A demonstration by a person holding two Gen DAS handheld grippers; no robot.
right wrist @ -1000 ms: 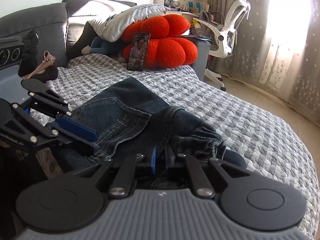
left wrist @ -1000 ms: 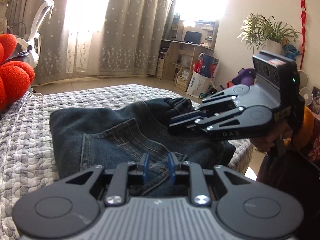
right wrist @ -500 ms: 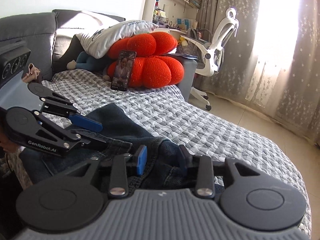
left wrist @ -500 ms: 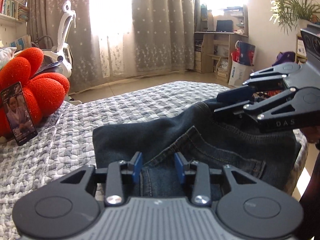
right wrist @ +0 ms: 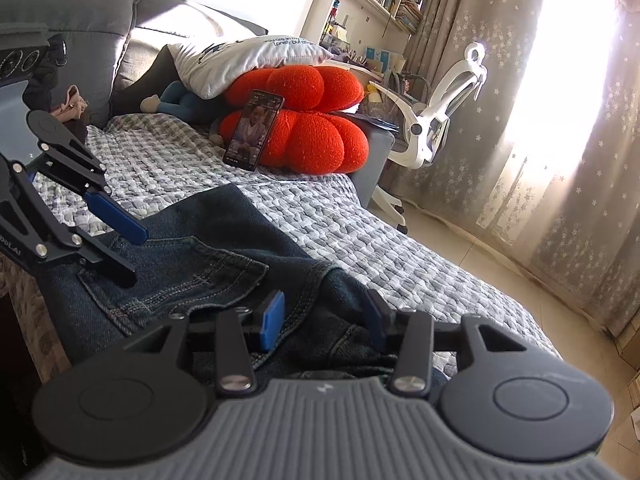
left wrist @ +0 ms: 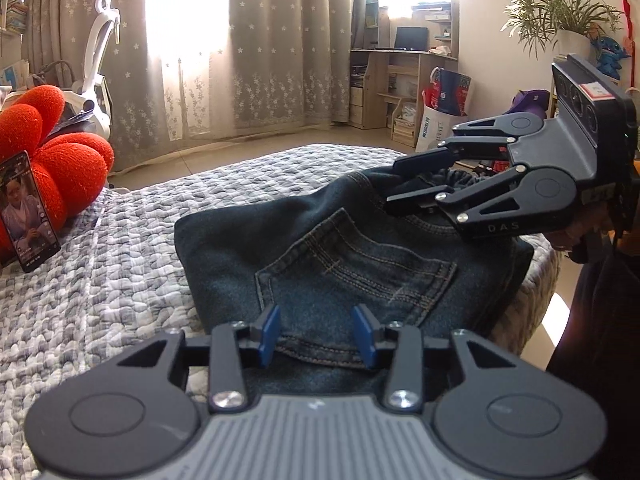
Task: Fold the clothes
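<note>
Folded dark jeans [left wrist: 344,248] are laid on the grey quilted bed [left wrist: 100,280], centre frame. The left gripper [left wrist: 316,334], lower centre, is seen opening, denim between but not pinched. The right gripper [right wrist: 324,320] is likewise opening, its pads apart over the waistband.

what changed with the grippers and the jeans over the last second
Both grippers let go: the left gripper and right gripper, pinched nearly shut on the denim a second ago, are opening, their pads now clear of the cloth. The jeans lie folded on the quilt, back pocket up. The phone stays propped against the red cushion.
</note>
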